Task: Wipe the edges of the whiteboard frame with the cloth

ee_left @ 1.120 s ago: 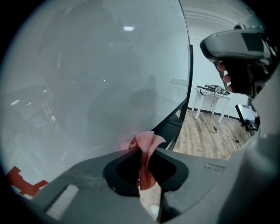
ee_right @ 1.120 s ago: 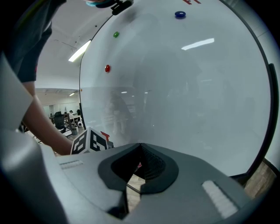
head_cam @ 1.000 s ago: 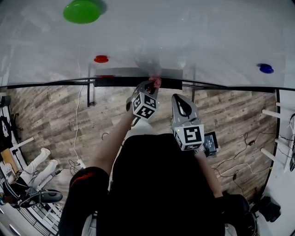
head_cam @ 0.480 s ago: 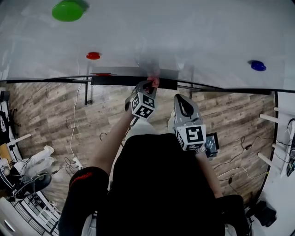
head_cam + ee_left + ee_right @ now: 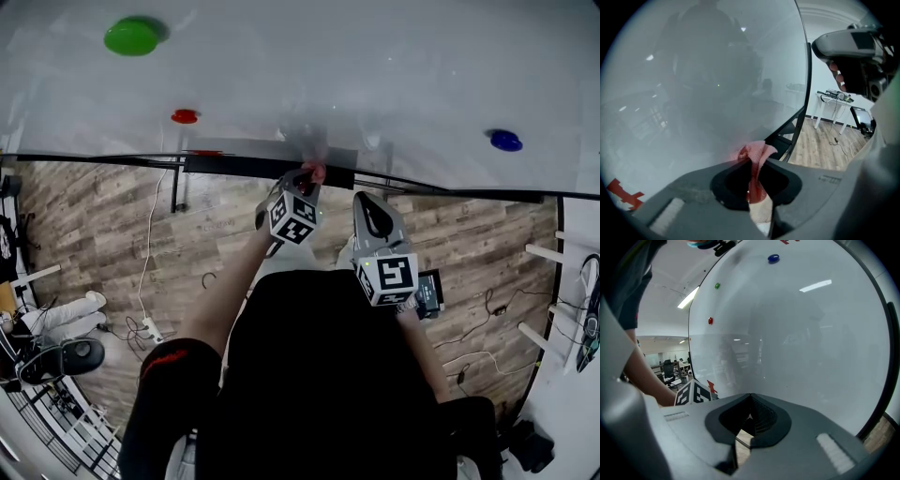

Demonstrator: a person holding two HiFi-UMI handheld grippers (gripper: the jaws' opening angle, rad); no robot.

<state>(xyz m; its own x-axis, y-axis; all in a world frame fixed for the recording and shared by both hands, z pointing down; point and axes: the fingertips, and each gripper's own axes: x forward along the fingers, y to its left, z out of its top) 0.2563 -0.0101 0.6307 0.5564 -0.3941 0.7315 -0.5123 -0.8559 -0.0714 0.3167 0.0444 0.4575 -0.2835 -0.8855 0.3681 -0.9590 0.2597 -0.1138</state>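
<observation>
The whiteboard (image 5: 375,75) fills the top of the head view, and its black lower frame edge (image 5: 112,159) runs across below it. My left gripper (image 5: 307,178) is shut on a pink cloth (image 5: 319,171), which is pressed to that lower edge near the black ledge (image 5: 244,166). In the left gripper view the cloth (image 5: 757,153) sticks out between the jaws against the board, beside the black frame (image 5: 806,89). My right gripper (image 5: 366,202) hangs just right of the left one, short of the board. Its jaws (image 5: 750,401) are shut and hold nothing.
A green magnet (image 5: 131,36), a red magnet (image 5: 185,116) and a blue magnet (image 5: 504,141) sit on the board. Below lie wood floor (image 5: 103,234), stand legs (image 5: 175,187), loose cables (image 5: 145,281) and a chair (image 5: 66,356) at lower left. White tables (image 5: 562,253) stand right.
The magnets and frame have drifted left in the head view while both grippers keep their place in the picture. The left gripper with the cloth now sits a little further right along the lower frame.
</observation>
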